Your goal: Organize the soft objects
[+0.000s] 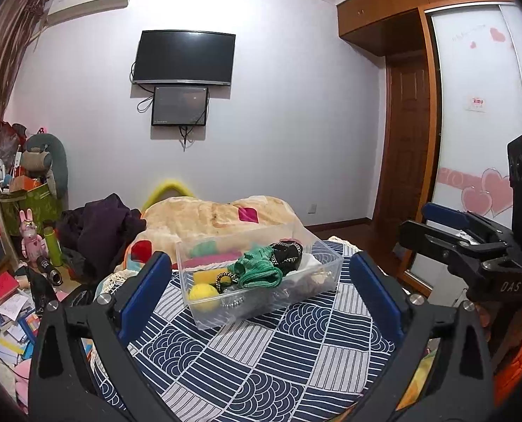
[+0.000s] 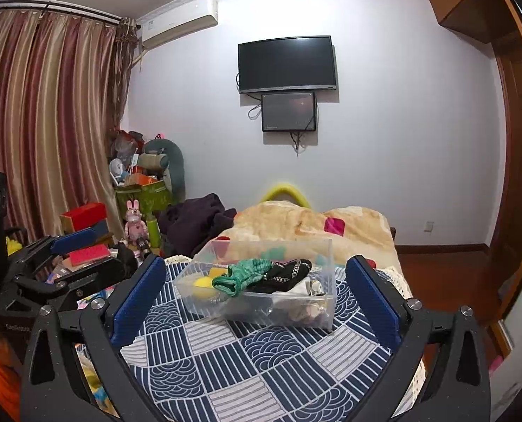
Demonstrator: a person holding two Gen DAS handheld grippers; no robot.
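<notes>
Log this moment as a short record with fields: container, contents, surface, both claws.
container: clear rectangular plastic bin, no lid on it, resting on the bed
contents: green knitted cloth draped on top, black fabric piece with a chain trim beside it, yellow ball at the near-left corner
surface: navy and white patterned bedspread
left claw: open, empty, short of the bin
right claw: open, empty, short of the bin

free: patterned bedspread (image 1: 278, 358) before clear bin (image 1: 261, 302); blocked: blanket (image 1: 204, 218) behind
</notes>
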